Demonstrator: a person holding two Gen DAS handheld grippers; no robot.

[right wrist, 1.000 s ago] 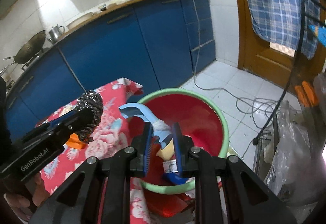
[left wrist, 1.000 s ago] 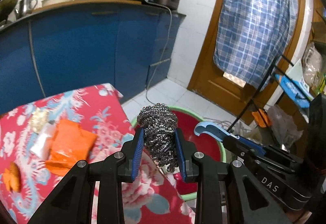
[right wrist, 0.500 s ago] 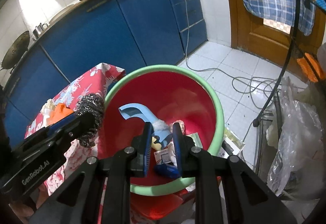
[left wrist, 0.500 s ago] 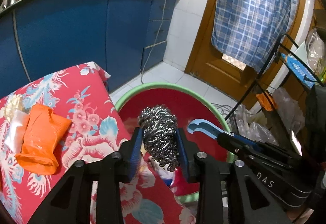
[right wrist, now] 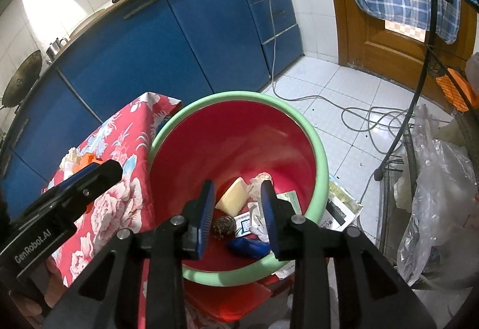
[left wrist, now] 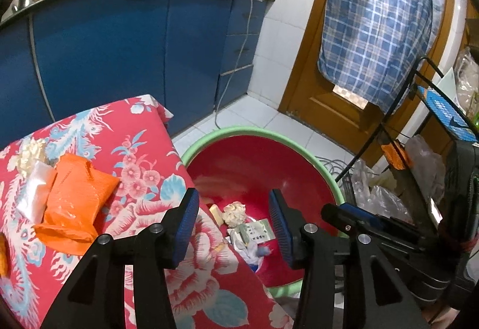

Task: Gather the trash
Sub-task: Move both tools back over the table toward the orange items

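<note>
- Down in the red bin (right wrist: pixel 185 143), a steel scourer (right wrist: pixel 223 225) lies below the right claw (right wrist: pixel 238 216), whose empty jaws are opening.
- The left claw (left wrist: pixel 236 228) is likewise opening, holding nothing.

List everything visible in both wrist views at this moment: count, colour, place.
bin: 1, red with green rim, on floor beside table
steel scourer: 1, grey, in bin
sponge: 1, pale yellow, in bin
blue item: 1, in bin bottom
paper scraps: several, white and green, in bin
tablecloth: 1, red floral, on table
orange bag: 1, on tablecloth
white wrapper: 1, beside orange bag
cabinets: blue, behind
checked cloth: 1, blue, on door
cable: 1, grey, on floor
left gripper: jaws opening, nothing between
right gripper: jaws opening, nothing between
</note>
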